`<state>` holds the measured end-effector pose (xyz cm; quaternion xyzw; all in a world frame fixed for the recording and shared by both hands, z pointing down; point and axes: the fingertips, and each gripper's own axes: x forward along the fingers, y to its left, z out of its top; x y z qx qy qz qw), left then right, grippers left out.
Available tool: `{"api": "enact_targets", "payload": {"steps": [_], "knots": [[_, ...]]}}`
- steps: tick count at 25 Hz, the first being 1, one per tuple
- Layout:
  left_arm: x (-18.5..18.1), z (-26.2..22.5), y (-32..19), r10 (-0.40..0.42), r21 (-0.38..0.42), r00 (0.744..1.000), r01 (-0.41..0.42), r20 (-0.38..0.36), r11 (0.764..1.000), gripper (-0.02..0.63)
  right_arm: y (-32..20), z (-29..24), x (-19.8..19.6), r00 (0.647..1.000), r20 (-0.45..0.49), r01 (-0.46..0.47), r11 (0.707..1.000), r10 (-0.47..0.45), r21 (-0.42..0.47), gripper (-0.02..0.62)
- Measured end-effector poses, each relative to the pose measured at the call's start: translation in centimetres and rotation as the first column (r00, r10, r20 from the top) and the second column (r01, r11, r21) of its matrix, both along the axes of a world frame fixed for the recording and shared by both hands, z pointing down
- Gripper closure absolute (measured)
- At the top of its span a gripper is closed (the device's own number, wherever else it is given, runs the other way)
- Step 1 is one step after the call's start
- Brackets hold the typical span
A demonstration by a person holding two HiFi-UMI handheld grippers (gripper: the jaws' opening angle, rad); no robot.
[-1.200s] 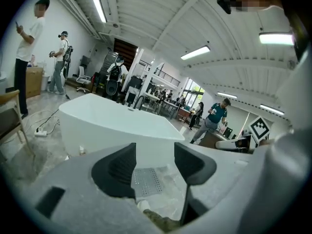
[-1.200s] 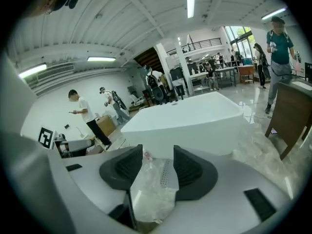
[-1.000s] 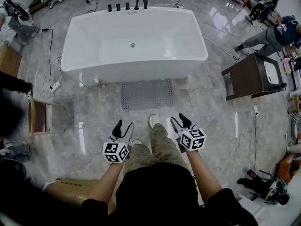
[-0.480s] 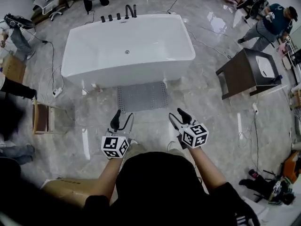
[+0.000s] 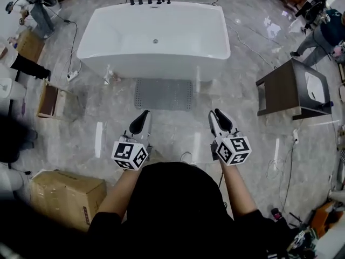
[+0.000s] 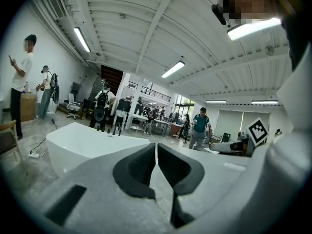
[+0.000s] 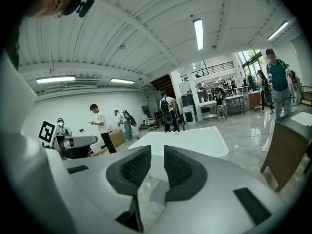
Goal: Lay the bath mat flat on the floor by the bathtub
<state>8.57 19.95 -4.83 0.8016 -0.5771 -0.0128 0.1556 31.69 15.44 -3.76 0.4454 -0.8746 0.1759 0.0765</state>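
Floor [image 5: 81,123], one bathtub [image 5: 161,65], one mat [image 5: 163,94], left gripper [image 5: 143,115] jaws just clenched, right gripper [image 5: 219,114] jaws narrowed, empty

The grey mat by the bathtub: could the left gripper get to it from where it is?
Probably yes: only bare floor lies between the left gripper and the mat, though the person would have to bend down.

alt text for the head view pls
Seen from above, a grey perforated bath mat lies flat on the floor beside a white bathtub. Nearer the person, the left claw is shut and empty; the right claw has just been closing, with a small gap and nothing in it.
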Motion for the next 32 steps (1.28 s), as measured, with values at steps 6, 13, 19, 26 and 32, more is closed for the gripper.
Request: {"api": "enact_targets", "payload": {"steps": [6,13,19,26,32], "knots": [[4.0,-0.9,1.8,-0.014,0.036,0.999,0.013,0.032,0.999,0.589,1.3,-0.6,3.1,1.000,0.004,-0.003,0.999,0.003,0.040,0.575],[5.6,-1.2,2.3,-0.039,0.050,0.996,0.036,0.076,0.998,0.589,1.6,-1.4,3.7,1.000,-0.031,0.000,0.996,0.003,0.091,0.578],[5.6,-1.3,2.1,-0.033,0.056,0.996,0.028,0.087,0.998,0.589,0.9,-1.5,3.1,0.998,-0.065,0.033,0.993,-0.025,0.111,0.583],[4.6,-1.8,1.9,-0.040,0.055,0.993,0.034,0.113,0.998,0.589,0.8,-1.4,1.7,0.996,-0.083,0.047,0.993,-0.037,0.111,0.583],[3.8,-1.3,1.3,-0.049,0.041,0.993,0.044,0.111,0.998,0.589,0.0,-1.0,1.4,0.996,-0.087,0.035,0.994,-0.026,0.103,0.583]]}}
